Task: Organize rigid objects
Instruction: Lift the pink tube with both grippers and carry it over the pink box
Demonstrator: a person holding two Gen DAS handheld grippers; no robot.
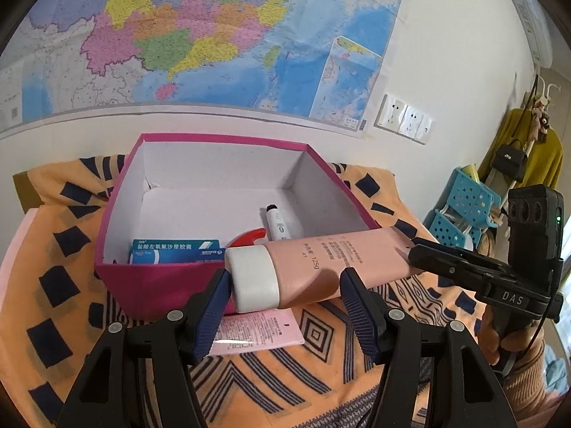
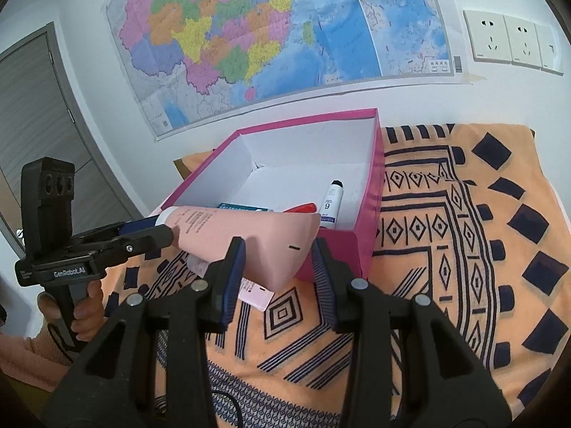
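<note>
A pink tube (image 1: 339, 260) with a white cap (image 1: 253, 278) hangs level just in front of the magenta box (image 1: 117, 214). My left gripper (image 1: 283, 285) is shut on its cap end, and the right gripper (image 1: 415, 249) is shut on its flat crimped end. In the right wrist view the tube (image 2: 228, 232) runs from the right gripper (image 2: 278, 260) leftward to the left gripper (image 2: 157, 230). Inside the box (image 2: 374, 164) lie a blue medicine carton (image 1: 171, 249), a red item (image 1: 249, 237) and a small white tube (image 1: 276, 221).
A flat pink packet (image 1: 257, 331) lies on the orange patterned cloth (image 1: 321, 356) under the tube. The box stands close to the wall with the map (image 1: 178, 35). Blue baskets (image 1: 464, 207) stand off to the right, and a grey door (image 2: 32, 107) is at the left.
</note>
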